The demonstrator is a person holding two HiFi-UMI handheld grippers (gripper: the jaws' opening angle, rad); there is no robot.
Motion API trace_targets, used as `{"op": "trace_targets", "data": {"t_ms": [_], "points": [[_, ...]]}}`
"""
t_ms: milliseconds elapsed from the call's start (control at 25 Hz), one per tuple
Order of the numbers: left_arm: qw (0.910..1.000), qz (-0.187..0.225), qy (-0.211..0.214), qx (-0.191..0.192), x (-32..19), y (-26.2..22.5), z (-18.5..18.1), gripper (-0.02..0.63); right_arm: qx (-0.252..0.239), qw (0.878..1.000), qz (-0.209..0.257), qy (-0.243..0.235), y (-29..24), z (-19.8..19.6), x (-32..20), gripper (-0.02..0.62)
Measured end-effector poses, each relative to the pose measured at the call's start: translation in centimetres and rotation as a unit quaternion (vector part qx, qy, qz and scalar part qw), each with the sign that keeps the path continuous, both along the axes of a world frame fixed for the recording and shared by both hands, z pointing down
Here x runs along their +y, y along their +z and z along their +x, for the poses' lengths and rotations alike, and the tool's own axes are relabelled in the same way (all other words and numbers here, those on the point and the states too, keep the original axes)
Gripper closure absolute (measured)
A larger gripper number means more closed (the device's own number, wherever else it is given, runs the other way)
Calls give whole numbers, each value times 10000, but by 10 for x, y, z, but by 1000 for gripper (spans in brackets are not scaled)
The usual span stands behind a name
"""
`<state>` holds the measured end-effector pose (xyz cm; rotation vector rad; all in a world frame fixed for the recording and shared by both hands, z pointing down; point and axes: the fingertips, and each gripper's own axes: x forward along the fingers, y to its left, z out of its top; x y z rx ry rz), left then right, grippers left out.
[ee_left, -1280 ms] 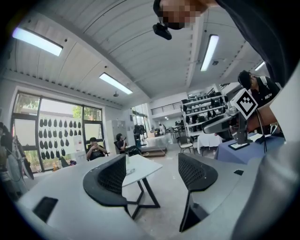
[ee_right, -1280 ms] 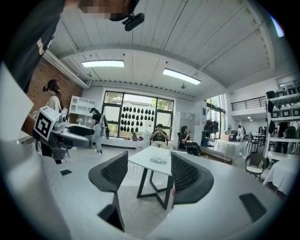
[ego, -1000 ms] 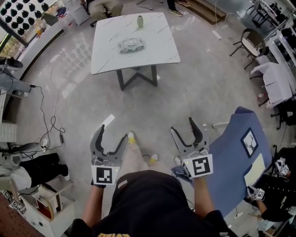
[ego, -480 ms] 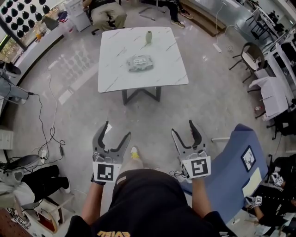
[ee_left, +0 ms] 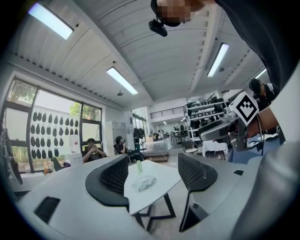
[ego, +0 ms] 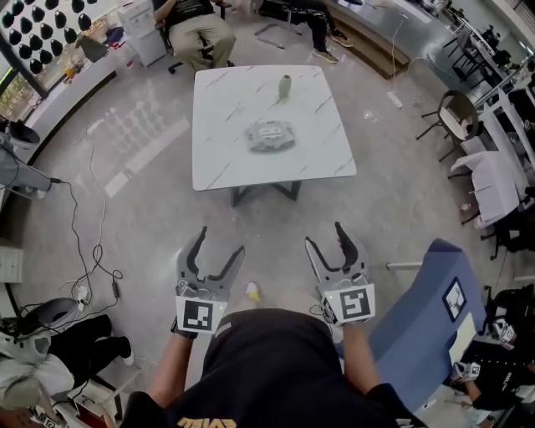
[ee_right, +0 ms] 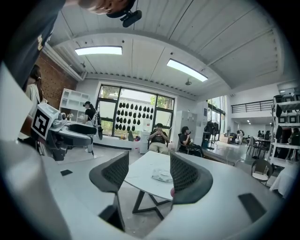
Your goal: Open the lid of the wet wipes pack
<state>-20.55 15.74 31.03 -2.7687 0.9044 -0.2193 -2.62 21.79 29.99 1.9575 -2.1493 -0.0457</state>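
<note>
On a white marbled table [ego: 219, 146], standing on the glossy grey floor [ego: 401, 209] of a wide workshop room, one wet wipes pack [ego: 270, 135] is lying near the middle. One small greenish bottle [ego: 285, 86] is standing beyond it. Two seated people [ego: 194, 21] are sitting past the far edge. Well short of the table, the left gripper [ego: 217, 244] and right gripper [ego: 326, 236] are hovering over the floor, each with jaws spread and holding nothing. One blue chair [ego: 418, 318] is standing beside the right gripper.

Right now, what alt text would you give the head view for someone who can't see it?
Seen from above, a person holds the left gripper and right gripper, both open and empty, over a grey floor. Ahead stands a white table with a wet wipes pack and a small bottle.
</note>
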Motion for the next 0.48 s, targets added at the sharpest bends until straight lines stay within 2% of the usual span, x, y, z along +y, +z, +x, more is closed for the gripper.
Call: {"op": "trace_targets", "data": {"t_ms": [160,480], "points": [[9993,141,247,-241,-18,4,-2,261,114,9998,42,-130,7,-18,-16,322],[9995,21,260,-169,-59,16,5,261,163,9997,-157,-9,22,-2,-52,331]]}}
